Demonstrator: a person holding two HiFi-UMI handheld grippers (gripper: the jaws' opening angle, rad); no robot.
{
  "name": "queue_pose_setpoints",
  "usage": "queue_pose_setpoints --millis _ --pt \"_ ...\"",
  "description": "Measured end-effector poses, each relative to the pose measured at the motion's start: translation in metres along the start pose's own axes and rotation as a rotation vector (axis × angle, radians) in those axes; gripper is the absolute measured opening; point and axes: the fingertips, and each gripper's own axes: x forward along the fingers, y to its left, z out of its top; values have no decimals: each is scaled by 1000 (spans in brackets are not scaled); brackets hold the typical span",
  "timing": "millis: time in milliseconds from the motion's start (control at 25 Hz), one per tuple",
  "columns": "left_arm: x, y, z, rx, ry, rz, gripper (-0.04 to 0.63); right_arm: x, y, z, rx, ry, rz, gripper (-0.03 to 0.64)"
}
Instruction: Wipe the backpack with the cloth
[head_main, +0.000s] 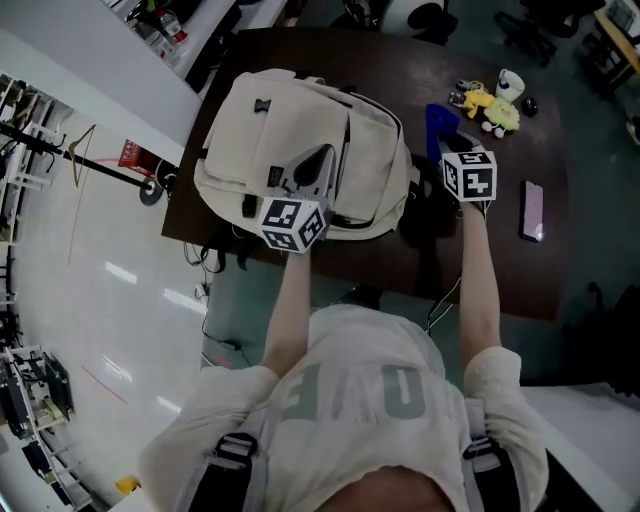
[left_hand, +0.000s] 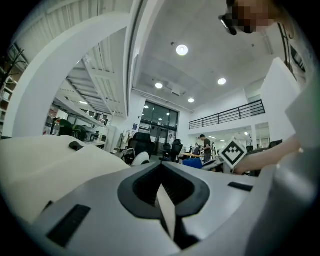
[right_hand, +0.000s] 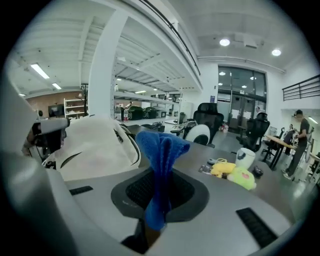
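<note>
Backpack place: the backpack (head_main: 290, 140) is sitting on the dark table (head_main: 380, 270), toward 11 o'clock in the head view, with its bulk slumping.
Cloth place: the cloth (head_main: 440, 122) is hanging in the air at the backpack's 3 o'clock, apart from it.
Right claw: the right gripper (right_hand: 160, 175) is clamping the cloth (right_hand: 161, 165) low down, so a folded blue tuft is standing up past the jaws.
Left claw: the left gripper (left_hand: 162, 180) is pinching a thin pale strip (left_hand: 167, 215) with its jaws together. I am judging it to be a tab or strap of the backpack (left_hand: 40, 165), which is lying at its 9 o'clock.
Cloth handling: it is looking light, limp and fuzzy – likely a microfibre that will be dragging rather than sliding, so a bunched grip near one edge is suiting it.
Backpack handling: the cream woven shell is looking soft and probably yielding under a push – holding a strap or seam should be keeping it from skidding.
Shapes: the backpack is showing a rounded dome with dark zipper lines and a small black buckle.
Clutter: yellow toys (head_main: 492, 108) and a phone (head_main: 532, 210) are lying toward 2 o'clock, well apart from the backpack.
</note>
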Motion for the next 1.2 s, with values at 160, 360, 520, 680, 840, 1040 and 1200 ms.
queue_pose_setpoints --millis 160,360,520,680,840,1040,1200 --pt "44 -15 -1 -14 8 -42 5 57 12 -2 -37 70 79 43" --pt "75 -17 -26 -44 82 -60 5 99 28 -19 -76 157 170 43" --pt "81 -10 -36 -39 106 -41 5 107 59 -31 -146 187 282 43" --pt "85 -10 -43 15 111 -27 5 103 79 -34 -229 186 322 43" --pt "86 -5 -48 28 113 -13 3 99 87 -36 -262 203 341 43" --pt "89 1 -53 40 109 -2 3 83 93 -45 -286 223 340 43" --pt "88 0 -54 62 113 4 3 62 104 -57 -304 232 337 43"
